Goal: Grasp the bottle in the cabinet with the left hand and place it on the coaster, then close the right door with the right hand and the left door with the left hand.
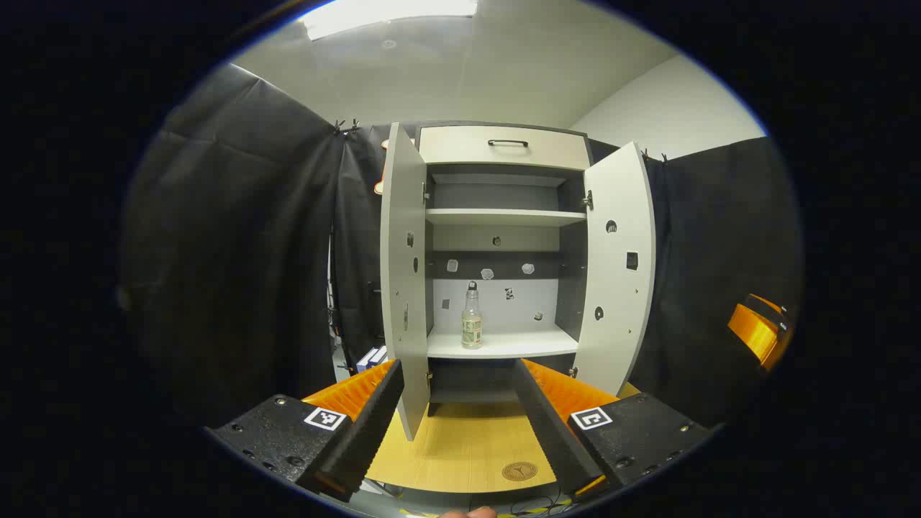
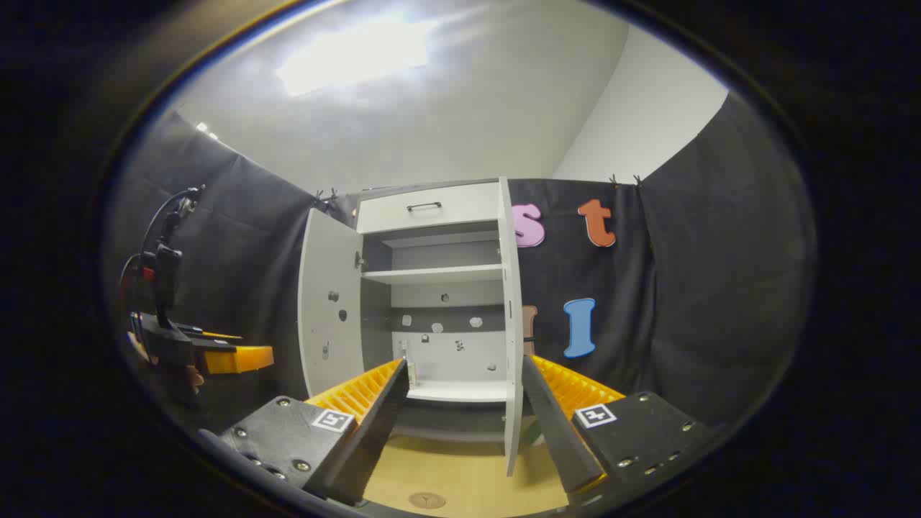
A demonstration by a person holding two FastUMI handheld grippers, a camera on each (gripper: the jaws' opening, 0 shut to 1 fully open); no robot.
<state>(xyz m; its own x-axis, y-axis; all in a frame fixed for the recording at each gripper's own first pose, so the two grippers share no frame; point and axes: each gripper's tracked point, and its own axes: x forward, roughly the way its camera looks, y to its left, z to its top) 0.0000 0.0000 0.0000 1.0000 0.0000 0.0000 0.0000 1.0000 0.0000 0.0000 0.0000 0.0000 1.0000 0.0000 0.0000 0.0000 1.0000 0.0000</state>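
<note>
A clear bottle (image 1: 471,321) with a pale label stands upright on the cabinet's lower shelf (image 1: 504,344), toward its left side. Both cabinet doors are wide open: the left door (image 1: 403,280) and the right door (image 1: 617,266). A round brown coaster (image 1: 519,471) lies on the wooden table (image 1: 453,446) in front of the cabinet. My left gripper (image 1: 458,368) is open and empty, held back from the cabinet and facing the bottle. My right gripper (image 2: 464,363) is also open and empty, facing the right door (image 2: 511,324) edge-on. One of its fingers (image 2: 374,403) mostly hides the bottle (image 2: 405,351).
The cabinet has an upper shelf (image 1: 504,216) and a top drawer (image 1: 504,147) with a dark handle. Black cloth walls flank it. The right gripper (image 1: 759,331) appears far right in the left gripper view; the left gripper (image 2: 216,356) and its holder appear far left in the right gripper view.
</note>
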